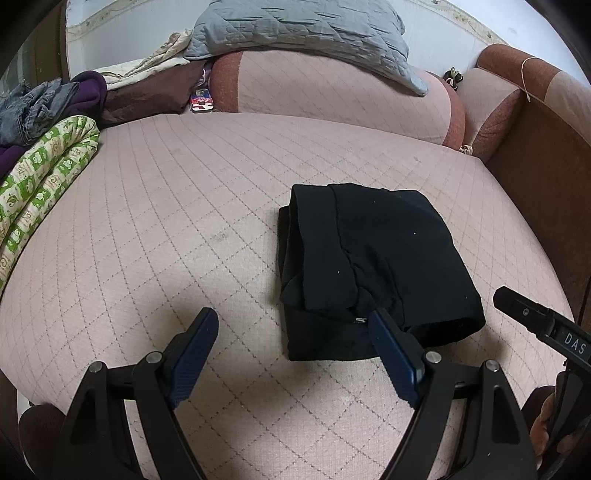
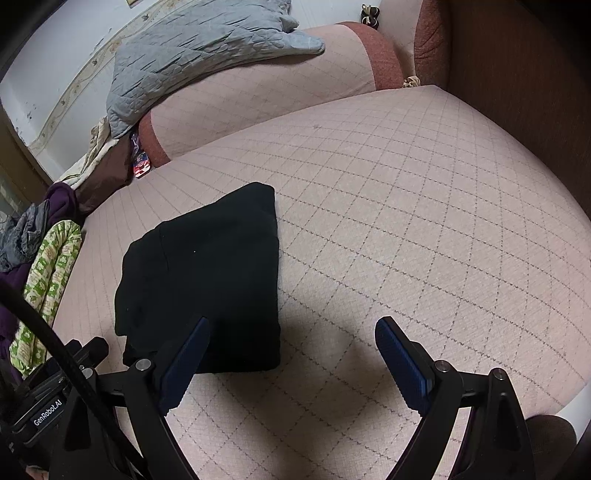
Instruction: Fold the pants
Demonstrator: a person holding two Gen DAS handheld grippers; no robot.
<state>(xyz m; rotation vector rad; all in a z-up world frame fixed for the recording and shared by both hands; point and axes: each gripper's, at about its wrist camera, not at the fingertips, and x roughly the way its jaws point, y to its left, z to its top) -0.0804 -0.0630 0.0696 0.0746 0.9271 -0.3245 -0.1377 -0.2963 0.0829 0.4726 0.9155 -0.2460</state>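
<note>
The black pants (image 1: 373, 266) lie folded into a compact, roughly square bundle on the pink quilted sofa seat (image 1: 177, 221). My left gripper (image 1: 295, 325) is open and empty, hovering just in front of the bundle's near edge, its right finger over the cloth's corner. In the right wrist view the pants (image 2: 207, 280) lie left of centre. My right gripper (image 2: 295, 332) is open and empty, above the seat (image 2: 406, 221) at the bundle's near right corner. The right gripper's body also shows in the left wrist view (image 1: 535, 321) at the right edge.
A pile of clothes with a green patterned cloth (image 1: 44, 173) and jeans (image 1: 29, 107) lies at the left. A grey quilted pillow (image 1: 306, 33) rests on the backrest (image 1: 332, 96). The brown armrest (image 1: 546, 177) bounds the right side.
</note>
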